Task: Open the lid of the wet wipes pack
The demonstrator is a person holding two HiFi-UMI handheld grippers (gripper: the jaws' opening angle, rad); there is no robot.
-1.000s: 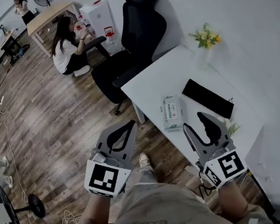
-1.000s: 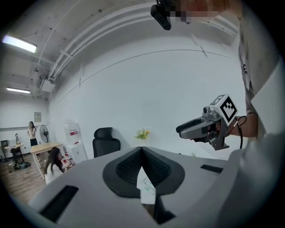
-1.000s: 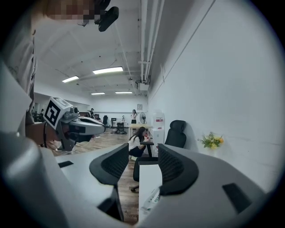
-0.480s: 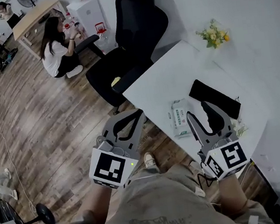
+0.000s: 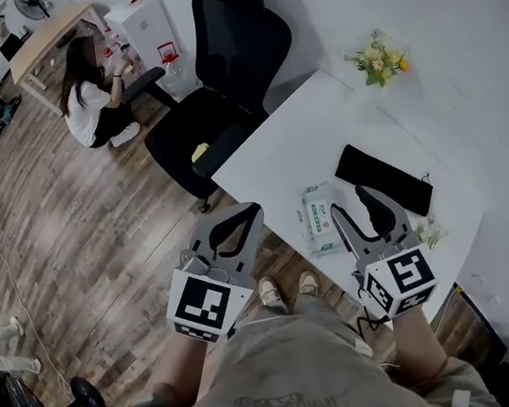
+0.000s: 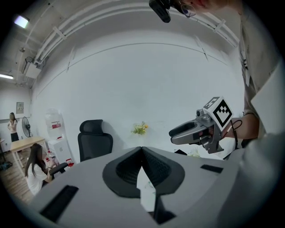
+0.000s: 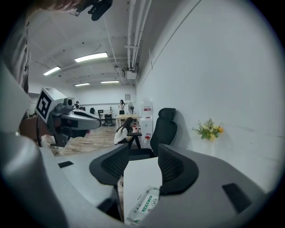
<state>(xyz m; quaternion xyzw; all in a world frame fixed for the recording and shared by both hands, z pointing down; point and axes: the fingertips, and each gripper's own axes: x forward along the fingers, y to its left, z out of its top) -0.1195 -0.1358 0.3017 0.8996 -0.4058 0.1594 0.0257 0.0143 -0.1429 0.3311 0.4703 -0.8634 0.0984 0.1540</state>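
Both grippers are held forward, tilted slightly down. Left gripper (image 5: 252, 212): jaws closed tip to tip, empty, at the table's edge. Right gripper (image 5: 351, 210): jaws wide apart, empty.

Flat white, green-labelled wet wipes pack (image 5: 319, 218) lies on the white rectangular table (image 5: 302, 141), at 9 o'clock just beside the right tips. Lid detail unresolved. In the right gripper view, a jaw covers part of the pack.

The wet wipes pack (image 5: 319, 219) lies near the table's (image 5: 276, 154) front edge, with a flat case (image 5: 383, 179) at its 2 o'clock and flowers (image 5: 377, 61) farther off at 1. An office chair (image 5: 221, 82) stands at its 11 o'clock, the left gripper (image 5: 242, 216) at 9 and the right gripper (image 5: 355, 209) just at 3.
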